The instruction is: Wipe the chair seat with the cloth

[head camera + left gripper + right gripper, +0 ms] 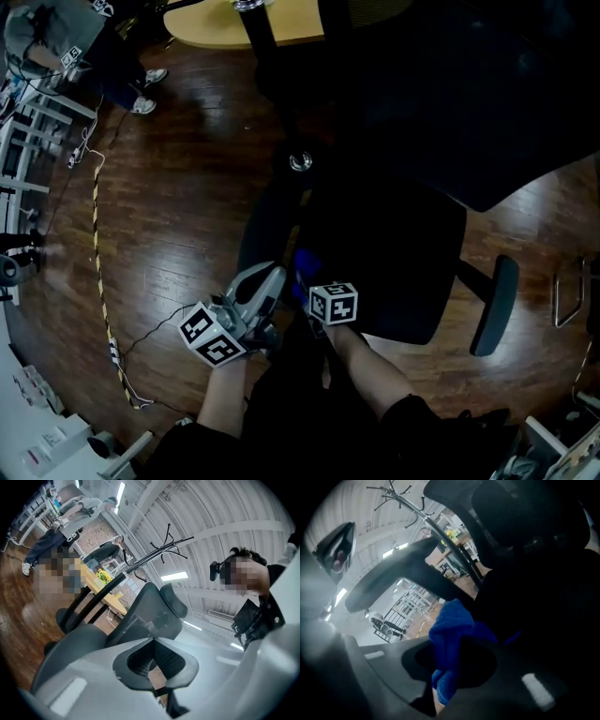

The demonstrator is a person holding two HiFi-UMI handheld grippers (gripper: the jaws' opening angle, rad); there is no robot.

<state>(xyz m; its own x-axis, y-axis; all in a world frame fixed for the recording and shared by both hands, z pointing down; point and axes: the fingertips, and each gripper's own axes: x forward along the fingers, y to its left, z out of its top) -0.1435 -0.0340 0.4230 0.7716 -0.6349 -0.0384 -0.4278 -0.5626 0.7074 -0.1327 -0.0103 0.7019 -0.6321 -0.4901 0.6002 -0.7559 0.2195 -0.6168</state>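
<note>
Since the cloth (453,632) is pinched in the closed jaws of the right gripper (314,281) at the lower-left edge of the chair seat (394,253), press it flat and sweep in overlapping strokes. The left gripper (265,284), jaws together and empty, hovers just beside it; both forearms reach forward.

Cloth (454,625) is fuzzy, chair seat (394,253) matt (floor (178,187) glossy wood)

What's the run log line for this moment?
right tool: shut on blue cloth, at chair seat edge | left tool: shut, empty
</note>
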